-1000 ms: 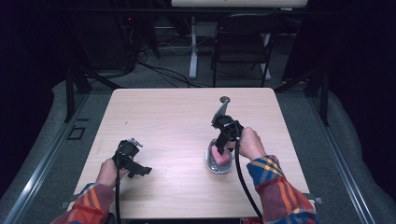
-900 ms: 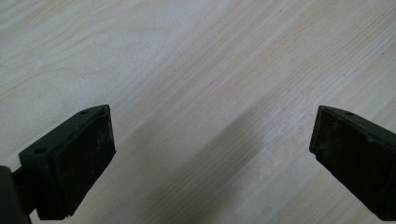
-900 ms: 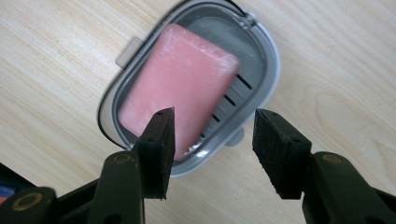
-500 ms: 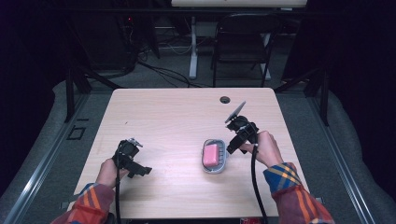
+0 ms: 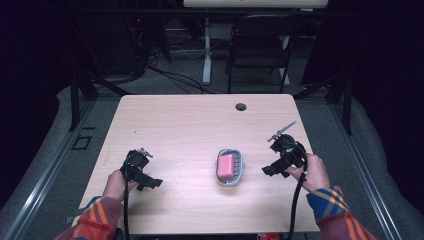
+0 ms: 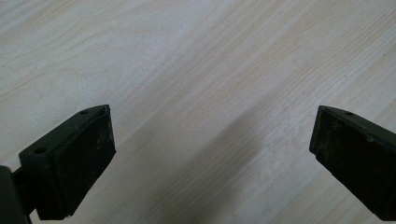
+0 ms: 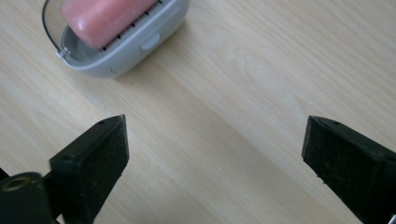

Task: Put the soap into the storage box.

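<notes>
Table (image 5: 190,125): pale wood, rounded corners, standing mid-room.
Cable hole (image 5: 241,106): small dark round opening in the tabletop, near its 12 o'clock edge, a little toward 1 o'clock.
Chair (image 5: 260,50): dark folding chair on the floor beyond the table, toward 1 o'clock.
Floor (image 5: 60,120): grey, with loose cables (image 5: 170,75) at 11 o'clock.

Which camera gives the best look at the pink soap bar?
The high view: the whole soap bar lies in its grey dish. The right gripper view is closer but crops the bar's top at the frame edge. The left gripper view shows bare table.
</notes>
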A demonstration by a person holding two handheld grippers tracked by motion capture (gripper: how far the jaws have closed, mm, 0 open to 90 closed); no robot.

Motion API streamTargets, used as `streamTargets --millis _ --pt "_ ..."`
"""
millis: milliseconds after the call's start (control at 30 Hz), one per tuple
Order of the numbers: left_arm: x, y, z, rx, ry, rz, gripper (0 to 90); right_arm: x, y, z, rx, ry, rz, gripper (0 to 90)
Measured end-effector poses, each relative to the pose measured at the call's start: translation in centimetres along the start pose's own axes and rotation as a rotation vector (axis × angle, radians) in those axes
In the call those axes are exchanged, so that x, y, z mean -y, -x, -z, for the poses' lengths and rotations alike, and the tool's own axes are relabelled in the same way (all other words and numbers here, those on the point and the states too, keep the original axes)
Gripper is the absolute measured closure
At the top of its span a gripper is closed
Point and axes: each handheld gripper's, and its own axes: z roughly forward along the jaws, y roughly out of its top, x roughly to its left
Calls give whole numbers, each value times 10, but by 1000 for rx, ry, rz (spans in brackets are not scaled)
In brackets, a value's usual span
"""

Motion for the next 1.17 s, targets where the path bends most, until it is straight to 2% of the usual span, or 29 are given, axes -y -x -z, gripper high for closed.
streamTargets --millis 33,133,200,233,267,300,333,367,467,500,600,667,700,767,833,967,1000,1100,1133,1167 --pt "0 0 0 0 0 0 1 0 0 0 0 0 0 60" --pt "0 0 0 0 0 3 1 20 6 0 7 0 -14 11" --pt "0 0 0 0 -1 4 1 24 7 -1 5 6 -26 5" --pt "0 0 0 -1 -1 4 1 35 8 -4 4 17 -47 0" --pt "0 0 0 -1 -1 5 1 38 9 -3 -1 -5 -36 0" --pt "0 0 0 -1 -1 5 1 38 9 -3 -1 -5 -36 0" --pt "0 0 0 -1 -1 7 1 46 9 -6 -3 1 -54 0" --pt "0 0 0 -1 -1 7 1 49 9 -6 10 -9 -47 0" --pt "0 0 -1 -4 -3 5 1 59 8 -10 18 9 -62 0" --pt "0 0 -1 -3 -4 6 1 61 7 -11 36 14 -65 0" --pt "0 0 -1 0 -3 4 1 70 5 -17 38 50 -85 0" --pt "0 0 -1 1 -3 4 1 73 5 -18 43 54 -86 0" --pt "0 1 -1 4 -4 3 1 78 2 -22 61 82 -103 0" --pt "0 1 -1 7 -6 -3 1 82 0 -25 93 102 -89 0" --pt "0 1 -1 7 -4 -4 2 83 1 -26 67 104 -91 0" --pt "0 0 -2 11 -4 -5 1 83 1 -29 77 87 -68 0" --pt "0 0 -2 13 -6 -5 1 82 1 -30 59 92 -71 0" --pt "0 0 -2 16 -4 -2 2 83 3 -30 70 94 -71 0" --pt "0 0 -2 17 -4 -2 2 84 4 -30 63 97 -49 0" --pt "0 0 -2 22 -2 -3 2 84 4 -30 63 97 -49 0"
